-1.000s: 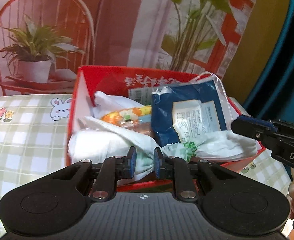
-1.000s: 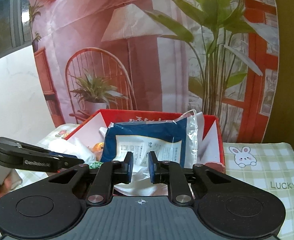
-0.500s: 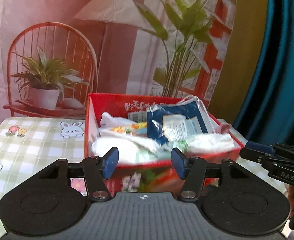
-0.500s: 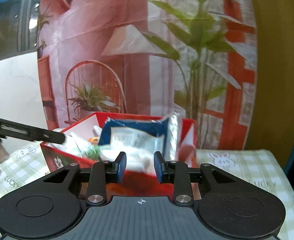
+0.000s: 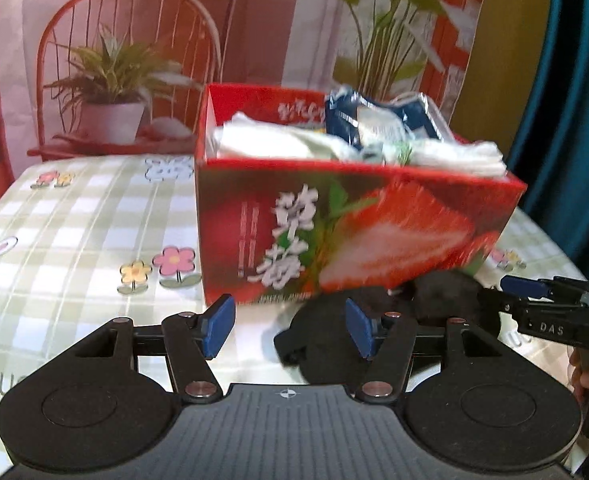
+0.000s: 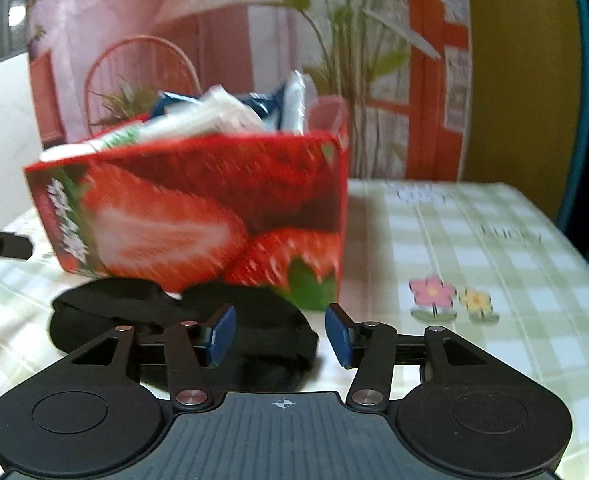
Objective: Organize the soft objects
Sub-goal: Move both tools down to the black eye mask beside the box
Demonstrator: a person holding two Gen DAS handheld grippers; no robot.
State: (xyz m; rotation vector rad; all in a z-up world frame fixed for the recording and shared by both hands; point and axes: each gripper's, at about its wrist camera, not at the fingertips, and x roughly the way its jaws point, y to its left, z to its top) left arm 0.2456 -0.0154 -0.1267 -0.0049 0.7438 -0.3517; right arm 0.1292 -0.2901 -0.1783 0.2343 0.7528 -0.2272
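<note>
box (image 5: 374,220): glossy printed card | black item (image 6: 134,312): matt, probably cloth | tablecloth (image 5: 74,220): checked fabric

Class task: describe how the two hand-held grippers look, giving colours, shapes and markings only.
Each hand-held gripper, left and right, has a ribbed black body, two round black discs, silver pivot screws, black linkage arms and blue finger pads. A small white crosshair marks each body.

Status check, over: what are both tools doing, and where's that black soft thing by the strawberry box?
Left tool open, empty. Right tool open, empty. Black soft item on tablecloth, against front of strawberry box. Box already packed; nothing blocking.
</note>
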